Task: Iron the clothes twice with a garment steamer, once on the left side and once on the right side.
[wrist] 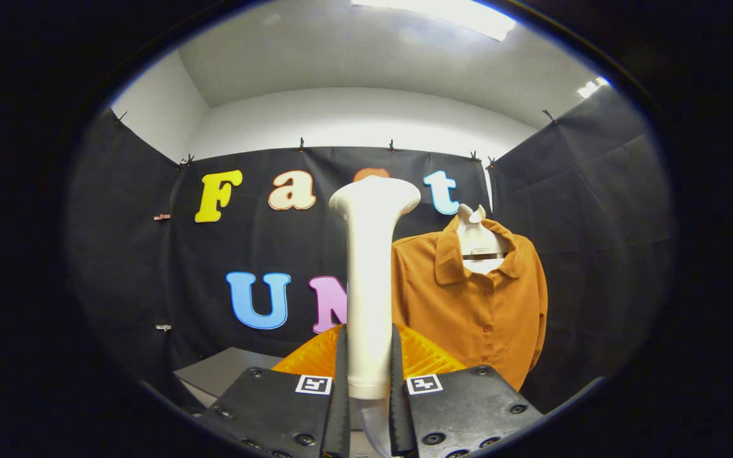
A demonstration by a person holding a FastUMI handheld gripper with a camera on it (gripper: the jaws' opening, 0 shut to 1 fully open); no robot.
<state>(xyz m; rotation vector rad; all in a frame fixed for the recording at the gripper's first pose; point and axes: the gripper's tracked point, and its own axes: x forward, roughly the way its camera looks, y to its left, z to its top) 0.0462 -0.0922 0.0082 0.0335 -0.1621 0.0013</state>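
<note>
Black cloth walls the booth on three sides, under a white ceiling with a bright lamp. The steamer (369, 280) stands upright between the fingers (368, 369), which are closed on its white handle from both sides; its flared head rises above them in front of the back wall. Just beyond and to the right of it an orange shirt (474, 299) hangs on a white hanger (476, 238), collar up, buttons facing the camera. An orange ribbed thing (315, 356) lies behind the fingers, beside a grey counter (226, 372).
</note>
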